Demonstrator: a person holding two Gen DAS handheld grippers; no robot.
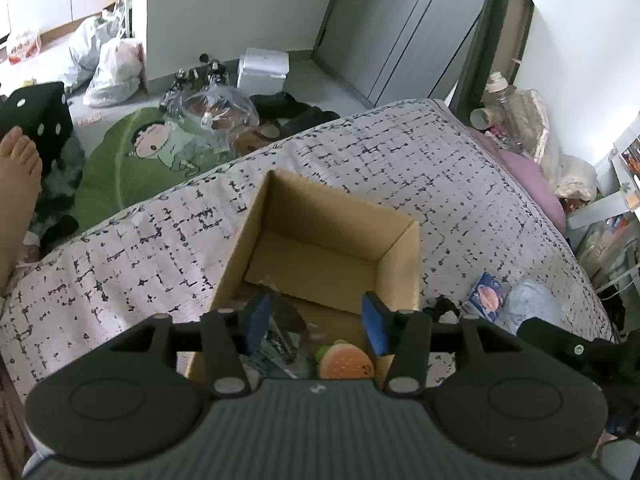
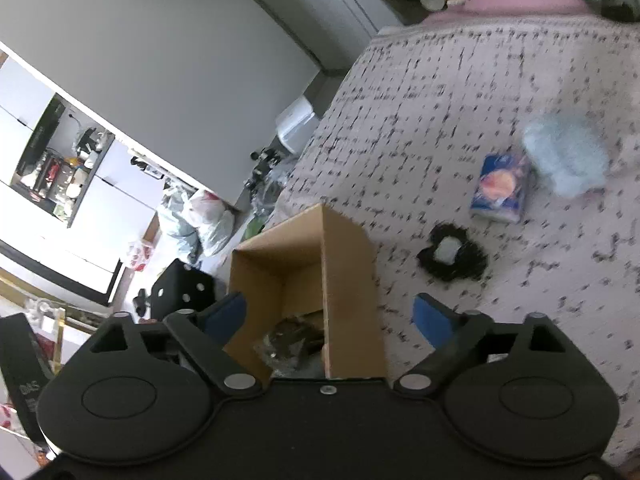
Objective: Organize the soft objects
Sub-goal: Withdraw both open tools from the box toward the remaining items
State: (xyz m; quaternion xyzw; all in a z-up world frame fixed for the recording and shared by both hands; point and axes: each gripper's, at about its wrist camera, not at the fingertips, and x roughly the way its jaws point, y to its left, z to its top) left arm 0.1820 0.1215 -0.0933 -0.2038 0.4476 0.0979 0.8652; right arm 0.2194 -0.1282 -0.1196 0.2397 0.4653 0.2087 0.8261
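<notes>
no text or labels readable

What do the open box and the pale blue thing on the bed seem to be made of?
The box looks like plain brown cardboard, matte, with folded flaps inside. The pale blue thing looks like fluffy plush or fleece, its outline fuzzy; blur leaves this uncertain.

The left gripper (image 1: 316, 322) hangs over an open cardboard box (image 1: 276, 216) that sits on a bed cover (image 1: 420, 160) with black marks, and its two blue pads (image 1: 256, 322) are apart with nothing between them. Down in the box lies an orange burger-shaped soft toy (image 1: 346, 364) beside some clear crinkly plastic. To the right of the box, on the cover, lie a small blue packet (image 1: 486, 296) and a fluffy light blue thing (image 1: 530, 304).
</notes>
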